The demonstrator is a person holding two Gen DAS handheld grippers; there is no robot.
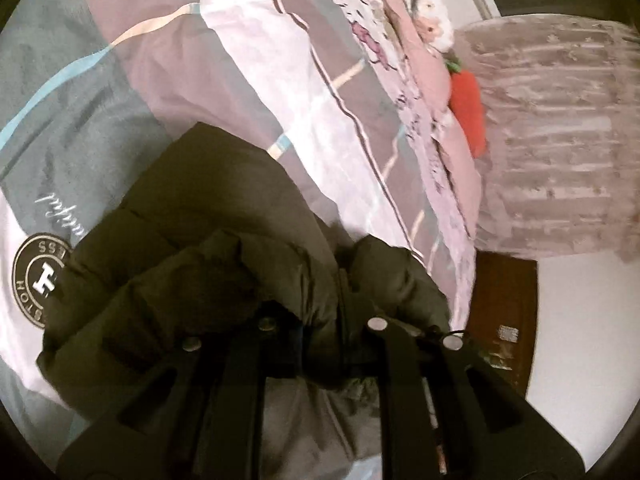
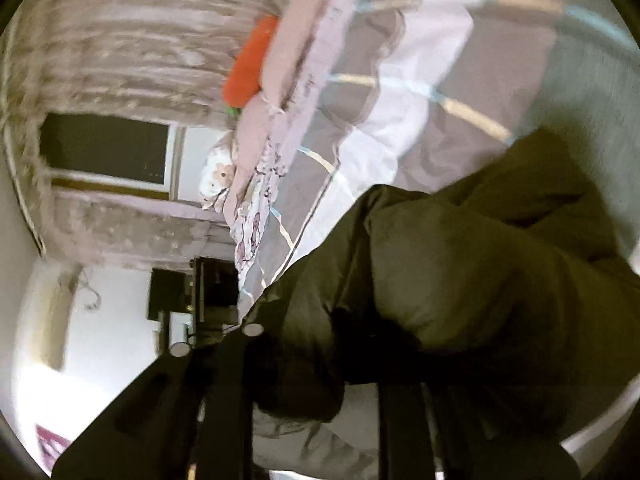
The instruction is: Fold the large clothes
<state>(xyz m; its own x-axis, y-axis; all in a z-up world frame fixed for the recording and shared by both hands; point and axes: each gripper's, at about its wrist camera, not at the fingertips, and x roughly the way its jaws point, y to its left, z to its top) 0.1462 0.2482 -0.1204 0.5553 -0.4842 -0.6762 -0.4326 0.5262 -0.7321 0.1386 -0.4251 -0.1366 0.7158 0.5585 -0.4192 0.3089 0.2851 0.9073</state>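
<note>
A dark olive padded jacket [image 1: 208,240] lies bunched on a bed, and its near part is lifted toward both cameras. In the left wrist view my left gripper [image 1: 320,344] is shut on a thick fold of the jacket, whose puffy cloth bulges around both black fingers. The right wrist view shows the same jacket [image 2: 460,280] filling the lower right. There my right gripper [image 2: 320,368] has a dark wad of its fabric pinched between its fingers. The fingertips of both grippers are hidden in the cloth.
The jacket rests on a checked pink, grey and white duvet [image 1: 280,80] with a round logo print [image 1: 40,280]. Pink pillows [image 1: 432,80] and a red carrot plush [image 1: 468,112] lie at the bed's head. Beyond hang curtains [image 1: 560,140], with a dark wooden nightstand [image 1: 504,312] beside the bed.
</note>
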